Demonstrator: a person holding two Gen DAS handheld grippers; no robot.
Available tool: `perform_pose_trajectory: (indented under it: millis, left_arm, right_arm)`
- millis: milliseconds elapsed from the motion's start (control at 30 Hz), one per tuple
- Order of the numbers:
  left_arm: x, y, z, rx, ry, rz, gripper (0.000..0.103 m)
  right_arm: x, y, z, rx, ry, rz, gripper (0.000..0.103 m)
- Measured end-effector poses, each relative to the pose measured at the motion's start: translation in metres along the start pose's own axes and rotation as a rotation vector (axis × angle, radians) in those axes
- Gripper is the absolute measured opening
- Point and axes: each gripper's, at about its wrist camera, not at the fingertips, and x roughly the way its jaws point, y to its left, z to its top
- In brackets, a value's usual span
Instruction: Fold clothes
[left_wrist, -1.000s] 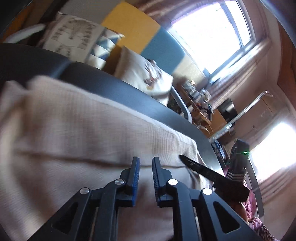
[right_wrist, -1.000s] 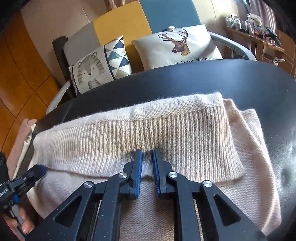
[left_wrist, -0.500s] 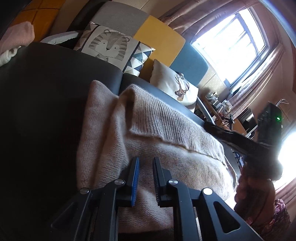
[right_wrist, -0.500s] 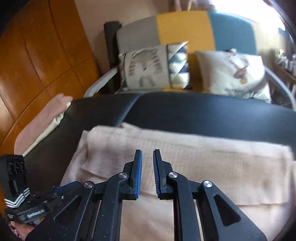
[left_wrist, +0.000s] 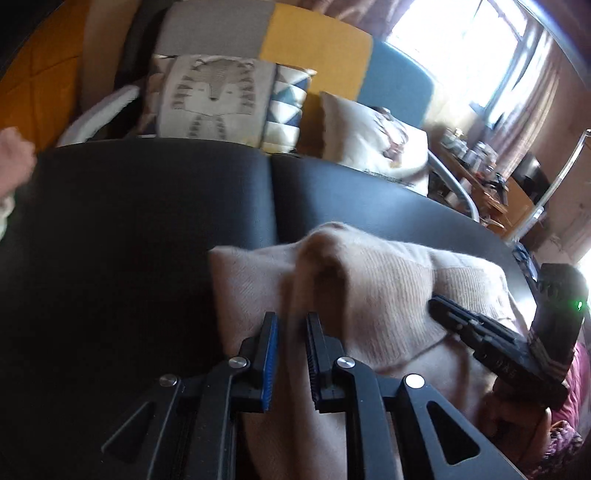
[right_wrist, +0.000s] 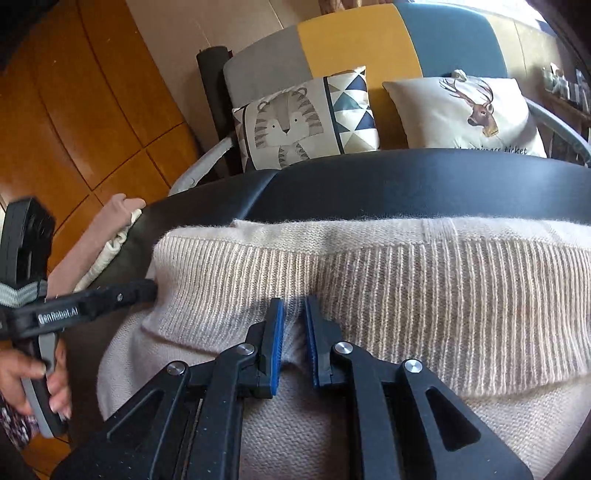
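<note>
The beige sweater (right_wrist: 369, 280) lies on the black padded surface (left_wrist: 147, 221), in front of the tiger cushion (right_wrist: 295, 118). Left gripper (left_wrist: 291, 325): jaws narrow, pinching a raised fold of knit at the sweater's left end. Right gripper (right_wrist: 294, 314): jaws narrow too, nipping the ribbed hem (right_wrist: 443, 295) near its middle. Sweater's far edge sits just short of the surface's back rim.
</note>
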Motion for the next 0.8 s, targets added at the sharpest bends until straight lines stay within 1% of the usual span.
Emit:
perform_pose_trajectory:
  millis: [33,100,167,200,267,333,400,500,667,800]
  left_arm:
    - [0.002,-0.001,0.003,0.003,0.008,-0.035,0.014]
    - [0.005,-0.003,0.005,0.03,0.003,-0.037,0.014]
    - [0.013,-0.008,0.006,0.107,0.014,0.07,0.014]
    - [0.016,-0.009,0.007,0.129,0.023,0.076,0.014]
    - [0.02,-0.008,0.009,0.127,0.03,0.043,0.014]
    - [0.024,-0.006,0.014,0.102,0.032,0.003,0.014]
    - [0.027,-0.003,0.019,0.074,0.03,-0.014,0.014]
    - [0.033,-0.003,0.029,0.047,0.019,-0.019,0.014]
    - [0.03,-0.005,0.035,0.034,-0.076,0.041,0.014]
    - [0.032,0.005,0.032,0.025,-0.082,0.069,0.014]
  right_arm:
    - [0.005,0.004,0.0,-0.004,-0.002,-0.004,0.012]
    - [0.011,0.003,0.002,-0.006,-0.004,-0.004,0.012]
    - [0.015,0.002,0.004,-0.006,-0.012,0.001,0.012]
    - [0.016,0.002,0.004,-0.006,-0.014,0.001,0.012]
    - [0.017,0.001,0.004,-0.003,-0.016,0.007,0.012]
    - [0.016,0.0,0.003,0.003,-0.018,0.014,0.012]
    - [0.016,-0.001,0.003,0.008,-0.02,0.019,0.011]
    - [0.017,0.001,0.003,0.002,-0.022,0.012,0.011]
    - [0.018,0.002,0.003,-0.003,-0.026,0.004,0.011]
    - [0.019,0.002,0.003,-0.004,-0.028,0.005,0.011]
